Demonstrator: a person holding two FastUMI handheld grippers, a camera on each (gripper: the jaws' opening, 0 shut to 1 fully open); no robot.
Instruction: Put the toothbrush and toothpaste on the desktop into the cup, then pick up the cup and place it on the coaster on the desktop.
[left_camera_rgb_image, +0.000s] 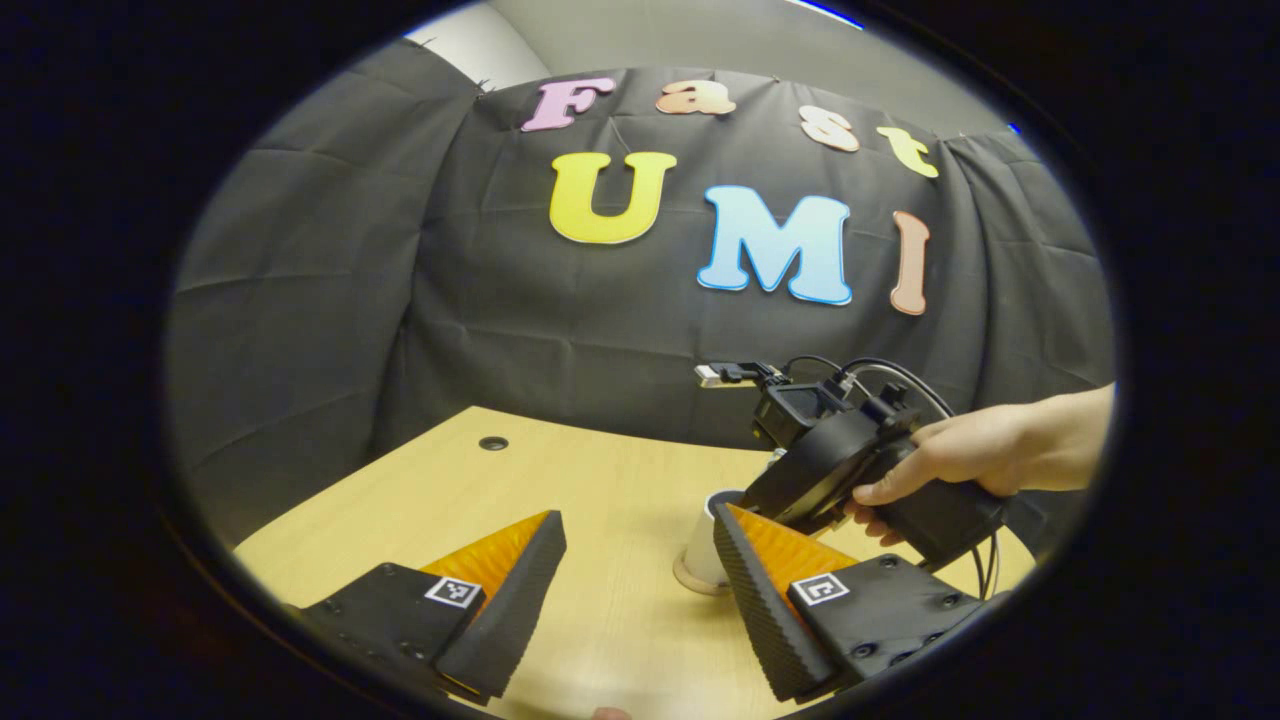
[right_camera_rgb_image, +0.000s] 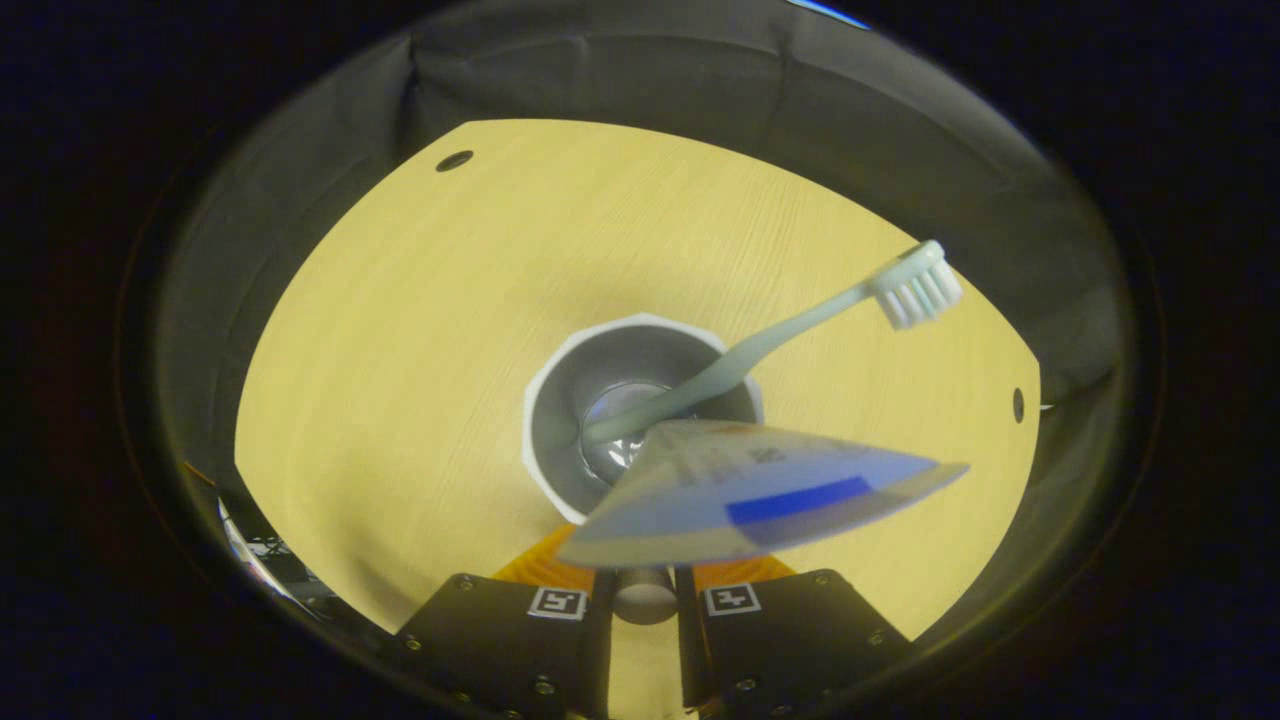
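While the left gripper's (left_camera_rgb_image: 630, 590) fingers gape over the wooden desktop (left_camera_rgb_image: 600, 480), the right's (right_camera_rgb_image: 645, 595) clamp the toothpaste (right_camera_rgb_image: 750, 490).

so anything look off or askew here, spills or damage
Nothing spilled or damaged. The toothbrush leans in the cup, head past the rim. The right gripper holds the toothpaste tilted over the cup's mouth, not yet inside. The left gripper is open.

L tongs (left_camera_rgb_image: 640, 590) spread wide, level, holding nothing. R tongs (right_camera_rgb_image: 645, 590) pointing down, 2 fingers clamped on toothpaste (right_camera_rgb_image: 750, 490); hand (left_camera_rgb_image: 960, 460) grips the R body.
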